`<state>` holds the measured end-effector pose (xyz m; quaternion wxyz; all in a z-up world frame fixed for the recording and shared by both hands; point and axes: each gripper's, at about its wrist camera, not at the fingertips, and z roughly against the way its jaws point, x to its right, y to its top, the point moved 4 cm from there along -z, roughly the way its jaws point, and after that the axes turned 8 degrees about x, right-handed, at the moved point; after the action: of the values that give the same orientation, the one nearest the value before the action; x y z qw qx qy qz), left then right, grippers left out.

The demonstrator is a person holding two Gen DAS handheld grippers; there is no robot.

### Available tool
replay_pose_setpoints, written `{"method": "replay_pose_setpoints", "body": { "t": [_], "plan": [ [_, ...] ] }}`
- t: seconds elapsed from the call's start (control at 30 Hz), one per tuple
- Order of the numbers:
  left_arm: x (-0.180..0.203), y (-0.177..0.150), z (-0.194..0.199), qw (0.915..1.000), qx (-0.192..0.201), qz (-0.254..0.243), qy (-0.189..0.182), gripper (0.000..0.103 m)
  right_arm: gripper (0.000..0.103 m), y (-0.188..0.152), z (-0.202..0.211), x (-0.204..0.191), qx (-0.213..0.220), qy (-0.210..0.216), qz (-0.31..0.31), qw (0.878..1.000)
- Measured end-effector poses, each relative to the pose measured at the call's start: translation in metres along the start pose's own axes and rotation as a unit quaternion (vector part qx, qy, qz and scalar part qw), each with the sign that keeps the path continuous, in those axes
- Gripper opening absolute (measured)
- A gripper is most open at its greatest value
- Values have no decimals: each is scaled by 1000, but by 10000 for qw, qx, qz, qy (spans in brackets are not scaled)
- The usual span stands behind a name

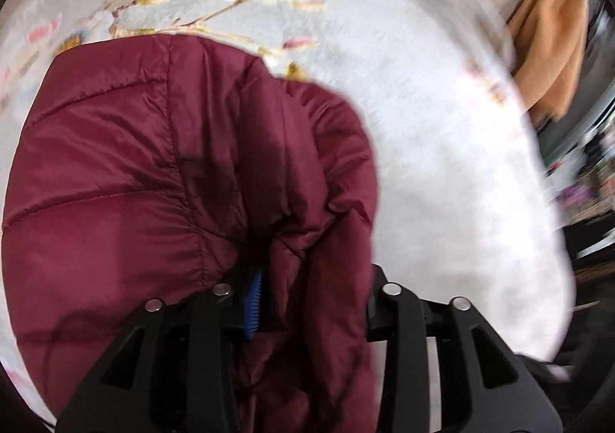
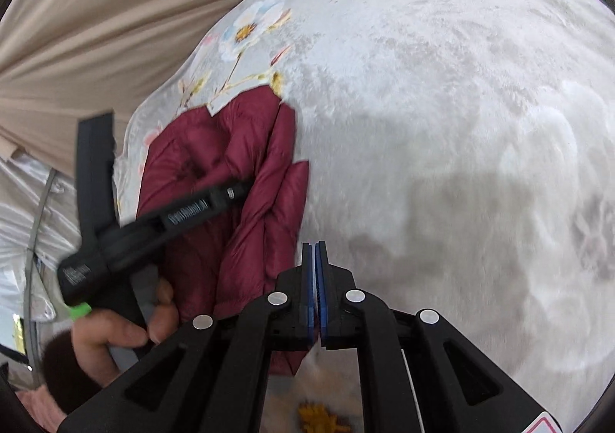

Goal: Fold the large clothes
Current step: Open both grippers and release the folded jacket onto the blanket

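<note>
Left tongs point(image 1: 307, 302) part-open astride the maroon jacket's point(image 1: 153, 164) fold, right tongs point(image 2: 315, 291) closed empty over bare blanket point(image 2: 442, 164)

1. The right gripper point(image 2: 316, 271) hangs empty over the floral blanket point(image 2: 442, 148), its blue pads pressed together.
2. The maroon puffer jacket point(image 2: 238, 179) lies bunched just left.
3. A hand point(image 2: 115, 337) holds the left gripper point(image 2: 234, 193) over it.

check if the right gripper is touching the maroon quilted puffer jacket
Apart. The right wrist view shows the right gripper, its jaws shut on nothing, over bare floral blanket, with the maroon quilted puffer jacket lying to its left.
</note>
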<state>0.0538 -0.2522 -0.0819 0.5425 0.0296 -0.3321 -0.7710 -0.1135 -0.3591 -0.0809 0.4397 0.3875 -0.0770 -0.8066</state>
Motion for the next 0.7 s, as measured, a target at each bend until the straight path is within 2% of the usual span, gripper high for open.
{"method": "replay_pose_setpoints", "body": {
  "t": [0.03, 0.07, 0.1, 0.17, 0.2, 0.27, 0.3, 0.43, 0.47, 0.57, 0.63, 0.7],
  "plan": [
    [-6, 5, 23, 9991, 171, 277, -273, 39, 7, 1, -4, -6, 35, -32, 121, 9999],
    [-11, 8, 41, 9975, 326, 437, -452, 49, 7, 1, 2, -14, 93, -52, 307, 9995],
    [-18, 12, 64, 9947, 536, 616, -627, 64, 8, -2, 13, -19, 137, -53, 484, 9987],
    [-35, 18, 113, 9863, 1066, 902, -875, 74, 12, -6, 28, -34, 250, -94, 851, 9960],
    [-43, 19, 132, 9835, 1229, 955, -921, 76, 14, -9, 35, -37, 275, -102, 944, 9951],
    [-62, 17, 166, 9794, 1481, 1034, -907, 79, 29, -13, 47, -53, 351, -29, 1065, 9937],
    [-69, 14, 175, 9787, 1534, 1060, -859, 81, 33, -14, 52, -63, 375, 103, 1104, 9931],
    [-103, -18, 182, 9857, 1315, 1025, -249, 80, 52, -16, 63, -112, 499, 512, 1343, 9884],
    [-110, -31, 175, 9879, 1152, 1040, -9, 79, 52, -16, 64, -124, 528, 606, 1443, 9863],
    [-123, -58, 159, 9901, 801, 1120, 285, 75, 52, -19, 60, -172, 575, 769, 2166, 9715],
    [-128, -68, 152, 9904, 745, 1072, 449, 74, 52, -19, 55, -191, 714, 653, 2576, 9614],
    [-129, -76, 141, 9915, 626, 926, 666, 74, 52, -13, 37, -198, 727, 475, 2707, 9587]
  ]
}}
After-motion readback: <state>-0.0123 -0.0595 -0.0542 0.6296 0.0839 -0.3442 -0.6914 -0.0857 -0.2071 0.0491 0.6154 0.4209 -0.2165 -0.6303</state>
